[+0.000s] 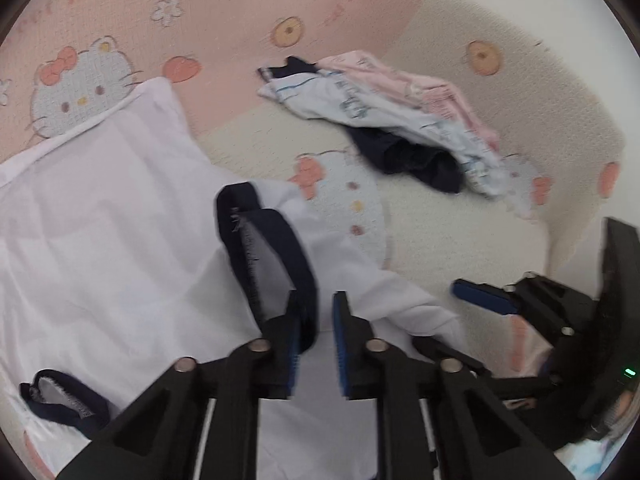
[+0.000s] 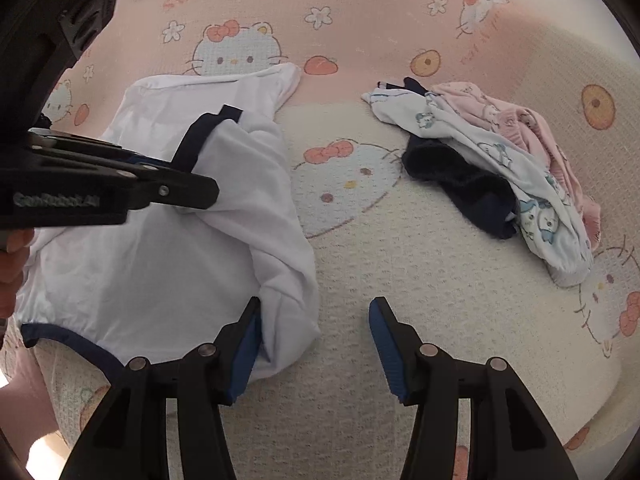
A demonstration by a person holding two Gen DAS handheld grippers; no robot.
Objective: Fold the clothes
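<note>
We are folding the white shirt (image 2: 160,240), which lies on the left of the cat blanket (image 2: 400,300). Our left gripper (image 1: 316,340) pinches its dark sleeve band (image 1: 280,248). Our right gripper (image 2: 316,344) is open, holding nothing, at the shirt's near right edge. Next, we think, lay the sleeve flat across. The shirt looks thin and crumpled.

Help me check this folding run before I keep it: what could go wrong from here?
1. The left gripper seems to pinch only the dark edge of the sleeve, so the sleeve could slip out when it is pulled.
2. The shirt lies bunched beside the open right gripper. Closing there might catch several layers and fold in wrinkles.
</note>
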